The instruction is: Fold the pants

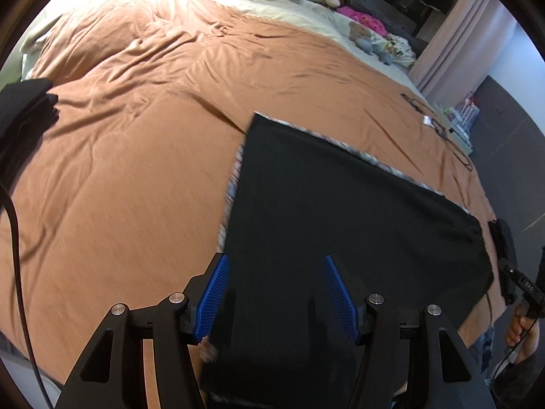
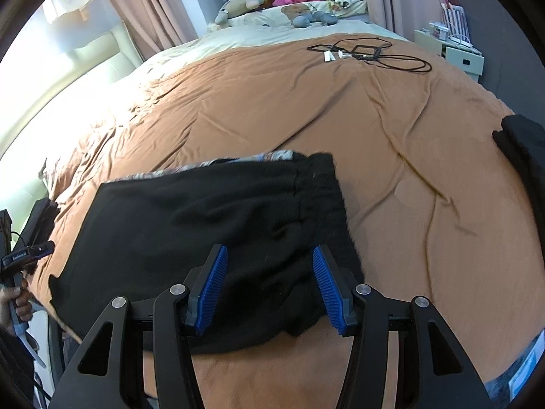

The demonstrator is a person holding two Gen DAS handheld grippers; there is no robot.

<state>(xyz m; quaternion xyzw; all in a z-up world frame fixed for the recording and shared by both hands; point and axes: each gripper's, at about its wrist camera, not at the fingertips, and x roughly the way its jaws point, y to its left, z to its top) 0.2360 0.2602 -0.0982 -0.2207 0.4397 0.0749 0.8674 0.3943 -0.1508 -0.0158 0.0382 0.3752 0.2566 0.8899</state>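
Observation:
Black pants (image 1: 340,211) lie folded flat on the brown bedspread (image 1: 136,136), with a patterned edge showing along the far side. My left gripper (image 1: 276,266) is open, its blue fingers (image 1: 214,293) spread just above the near end of the pants. In the right wrist view the pants (image 2: 190,225) show their elastic waistband on the right. My right gripper (image 2: 270,255) is open above the waistband end, holding nothing. The right gripper also shows at the left wrist view's right edge (image 1: 517,279).
A second black garment lies at the bedspread's edge (image 1: 24,119), also in the right wrist view (image 2: 524,150). Black cables and white adapters (image 2: 368,54) lie far on the bed. Plush toys and clothes (image 2: 289,3) sit at the head. A white side table (image 2: 453,51) stands at the right.

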